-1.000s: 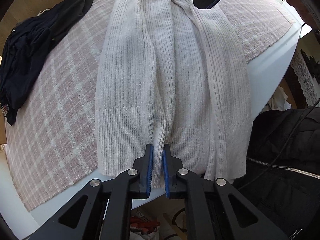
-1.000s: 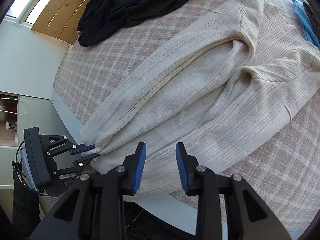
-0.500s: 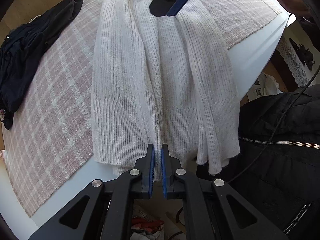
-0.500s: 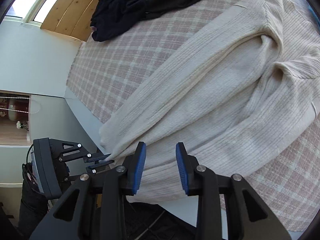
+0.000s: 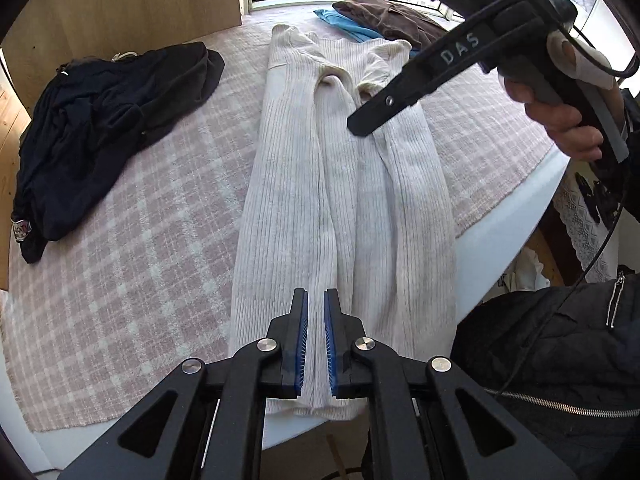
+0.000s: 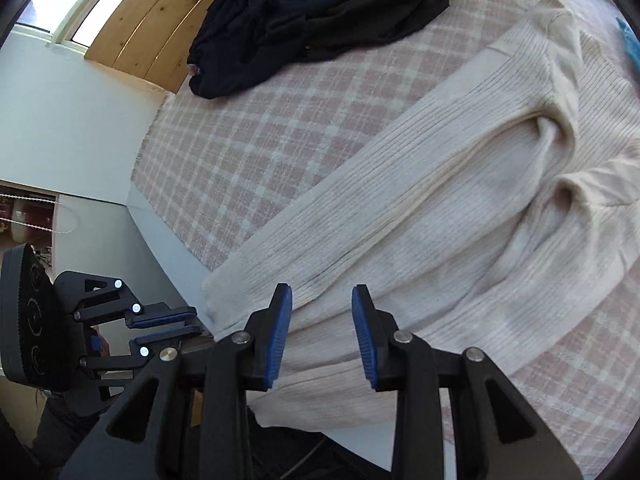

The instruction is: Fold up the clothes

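Both tongs have risen, the left tongs (image 5: 316, 340) lifting the cream sweater's (image 5: 344, 208) hem off the table.

Left gripper (image 5: 316, 336): black skeletal fingers, blue ribbed pads, silver pivot screws. Right gripper (image 6: 322, 336): same build; side arm lettered "DAS", grey handle, black cable behind. Person's jacket (image 5: 560, 360): black, quilted, silver zips.

Cream sweater (image 5: 344, 208): ribbed knit, soft, matt. Tablecloth (image 5: 132, 272): coarse woven pink-white check, nubbly. Dark garment pile (image 5: 108, 120): limp matt cloth. Left gripper (image 5: 316, 336): matt black plastic, ridged blue pads, shiny metal pins. Wall panel (image 6: 156, 20): pale smooth wood. Black jacket (image 5: 560, 360): quilted, slight sheen, metal zip.
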A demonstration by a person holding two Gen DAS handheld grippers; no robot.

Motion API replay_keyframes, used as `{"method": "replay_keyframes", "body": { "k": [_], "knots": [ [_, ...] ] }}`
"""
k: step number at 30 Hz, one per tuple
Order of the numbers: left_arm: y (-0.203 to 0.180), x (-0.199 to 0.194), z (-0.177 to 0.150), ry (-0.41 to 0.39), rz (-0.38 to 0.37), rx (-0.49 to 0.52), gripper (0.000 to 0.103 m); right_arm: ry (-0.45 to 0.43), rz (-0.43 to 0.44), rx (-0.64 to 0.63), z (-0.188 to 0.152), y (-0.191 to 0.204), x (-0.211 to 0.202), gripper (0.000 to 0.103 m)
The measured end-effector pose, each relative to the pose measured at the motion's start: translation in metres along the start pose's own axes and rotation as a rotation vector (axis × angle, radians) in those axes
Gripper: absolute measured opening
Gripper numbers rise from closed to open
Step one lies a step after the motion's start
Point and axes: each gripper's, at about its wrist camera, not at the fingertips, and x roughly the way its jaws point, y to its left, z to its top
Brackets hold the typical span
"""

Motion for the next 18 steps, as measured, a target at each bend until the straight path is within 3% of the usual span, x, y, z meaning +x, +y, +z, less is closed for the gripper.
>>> {"method": "replay_keyframes", "body": {
  "k": [4, 9, 12, 15, 17, 18],
  "knots": [
    [0.004, 0.027, 0.007, 0.036, 0.008, -0.079, 0.007, -0.081, -0.126, 0.007, 0.061, -0.058, -0.035, 0.031],
    [0.005, 0.046, -0.004, 0.094, 0.022, -0.19, 0.008, -0.033, -0.126, 0.037, 0.142, -0.119, -0.001, 0.031],
    [0.011, 0.046, -0.006, 0.103, 0.006, -0.258, 0.009, 0.055, -0.132, 0.032, 0.153, -0.148, 0.029, 0.031],
    [0.011, 0.047, -0.005, 0.118, 0.018, -0.282, 0.009, 0.168, -0.118, 0.008, 0.149, -0.166, 0.025, 0.031],
    [0.008, 0.048, -0.004, 0.132, 0.036, -0.282, 0.01, 0.094, -0.037, 0.013, 0.16, -0.177, -0.009, 0.031],
    [0.008, 0.05, -0.003, 0.138, 0.039, -0.286, 0.009, 0.048, -0.048, 0.022, 0.171, -0.185, -0.024, 0.031]
  ]
}}
